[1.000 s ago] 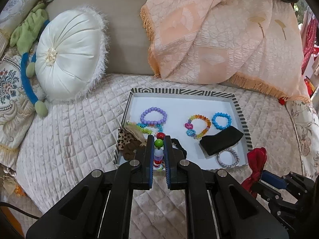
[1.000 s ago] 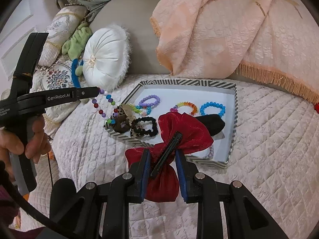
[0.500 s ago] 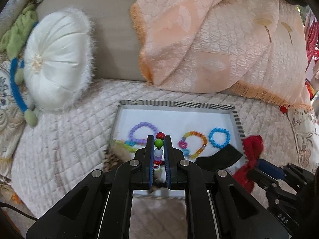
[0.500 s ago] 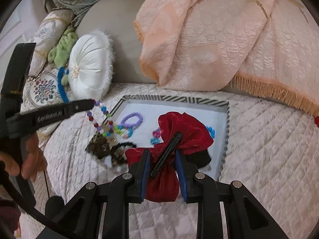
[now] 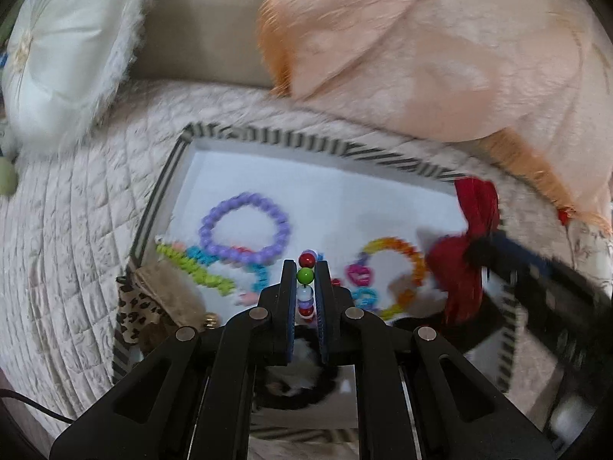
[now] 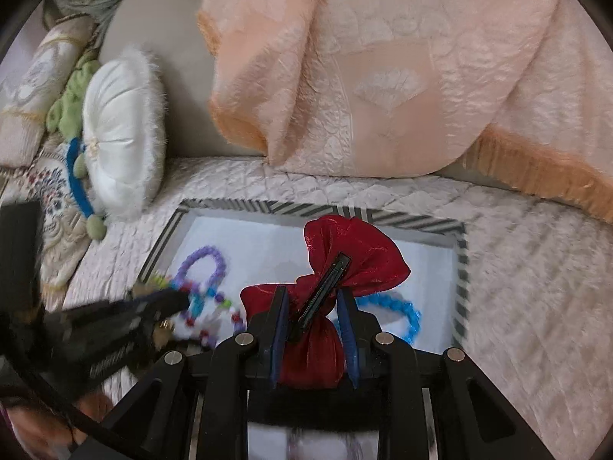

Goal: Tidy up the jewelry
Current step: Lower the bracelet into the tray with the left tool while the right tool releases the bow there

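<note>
Item: beaded string [image 5: 305,287], mixed red, green, pale and lilac beads, pinched upright between the closed pads of the left claw [image 5: 305,268], red bead topmost, held above the near part of the tray [image 5: 306,143].

Item: red bow hair clip [image 6: 346,264], glossy fabric with a black toothed bar across the knot, gripped at the waist by the right claw [image 6: 313,301], over the tray's right half.

Tray: white floor, black-and-white striped rim, resting on a quilted bed cover [image 6: 536,287].

Left view only: purple bracelet [image 5: 245,230] as a full ring; rainbow bracelet [image 5: 398,272] with pink and blue charms; green and blue spiral pieces [image 5: 199,268]; leopard-print scrunchie [image 5: 140,306] on the tray's left rim; a black item beneath the claw, blurred.

Right view only: blue bracelet [image 6: 402,308] behind the bow; the left claw low at the left, blurred, beads trailing below it; part of a hand at the bottom corner.

Surroundings: white round cushion [image 6: 122,145], peach fringed blanket [image 6: 383,76].
</note>
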